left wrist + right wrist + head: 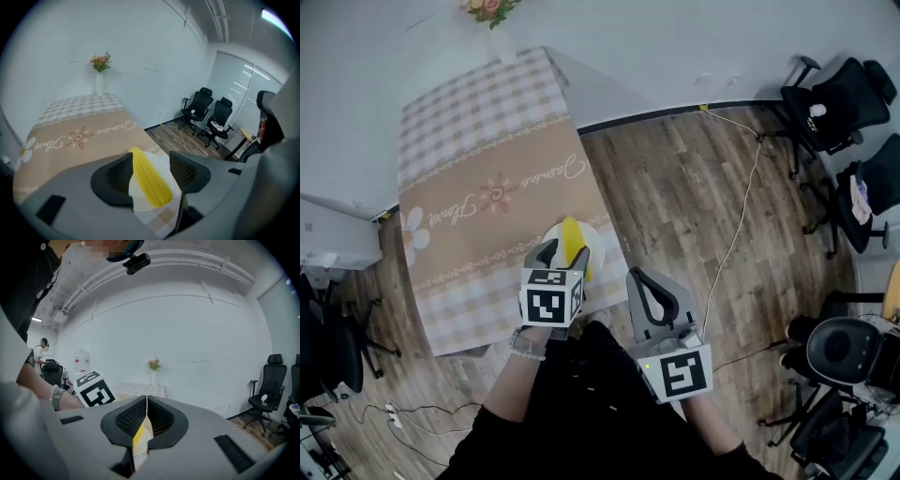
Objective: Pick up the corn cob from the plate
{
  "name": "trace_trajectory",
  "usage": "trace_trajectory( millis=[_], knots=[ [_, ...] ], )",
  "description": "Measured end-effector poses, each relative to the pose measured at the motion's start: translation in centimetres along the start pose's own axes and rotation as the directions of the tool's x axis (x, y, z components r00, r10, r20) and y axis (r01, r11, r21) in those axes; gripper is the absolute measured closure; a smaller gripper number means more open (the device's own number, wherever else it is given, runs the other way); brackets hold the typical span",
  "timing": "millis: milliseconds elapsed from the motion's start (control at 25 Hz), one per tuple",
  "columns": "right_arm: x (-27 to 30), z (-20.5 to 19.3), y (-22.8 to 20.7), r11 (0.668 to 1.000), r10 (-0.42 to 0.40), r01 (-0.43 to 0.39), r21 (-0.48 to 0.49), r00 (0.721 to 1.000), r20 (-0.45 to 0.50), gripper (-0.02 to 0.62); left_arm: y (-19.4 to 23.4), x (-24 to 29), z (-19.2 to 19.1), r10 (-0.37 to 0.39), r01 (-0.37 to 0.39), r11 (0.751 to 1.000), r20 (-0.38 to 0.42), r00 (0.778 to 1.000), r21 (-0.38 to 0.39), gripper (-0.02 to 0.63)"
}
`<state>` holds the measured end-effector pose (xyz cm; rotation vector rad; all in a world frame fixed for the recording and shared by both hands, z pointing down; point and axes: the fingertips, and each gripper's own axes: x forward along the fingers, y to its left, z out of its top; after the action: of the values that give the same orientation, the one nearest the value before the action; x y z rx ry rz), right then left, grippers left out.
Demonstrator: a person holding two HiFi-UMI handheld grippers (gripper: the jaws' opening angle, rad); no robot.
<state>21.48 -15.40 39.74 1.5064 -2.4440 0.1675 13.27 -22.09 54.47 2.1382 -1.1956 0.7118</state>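
- An office room: black swivel chairs [836, 98] stand well to the right of the worktop [478, 159].
- A wood-look floor [675, 197] surrounds the worktop, with a loose cable [741, 216] trailing across it.
- Plain white walls meet the worktop's far end, where a vase of flowers [99, 70] stands.
- Window blinds [243, 89] hang right of the worktop.

You've got a table under a beige checked tablecloth [487, 197] with a flower-and-script print, running out to the far wall. A white vase of pink flowers [99, 70] sits at its far end. Right of the table it's wood floor [675, 178] with a pale cable [741, 216] trailing across it. Black office chairs [834, 98] are parked far right, and a power strip [391, 410] lies near left.
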Motion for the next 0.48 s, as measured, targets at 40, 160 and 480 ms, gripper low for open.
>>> trace_trajectory(
  millis=[40, 160, 480],
  knots=[
    [0.1, -0.1, -0.2, 1.0, 0.005, -0.005, 0.002, 1.0, 0.0, 0.552, 0.1, 0.5, -0.2, 0.011, -0.011, 1.0, -0.01, 1.0, -0.008, 0.367],
    [0.4, -0.5, -0.6, 1.0, 0.014, -0.014, 0.012, 1.0, -0.008, 0.552, 0.6, 1.6, -0.5, 0.043, -0.043, 0.998, -0.027, 0.999, -0.037, 0.365],
    [1.1, -1.4, -1.2, 0.999, 0.039, -0.038, 0.022, 0.999, -0.024, 0.552, 1.6, 5.0, -2.8, 0.091, -0.104, 0.99, -0.132, 0.987, -0.095, 0.347]
  ],
)
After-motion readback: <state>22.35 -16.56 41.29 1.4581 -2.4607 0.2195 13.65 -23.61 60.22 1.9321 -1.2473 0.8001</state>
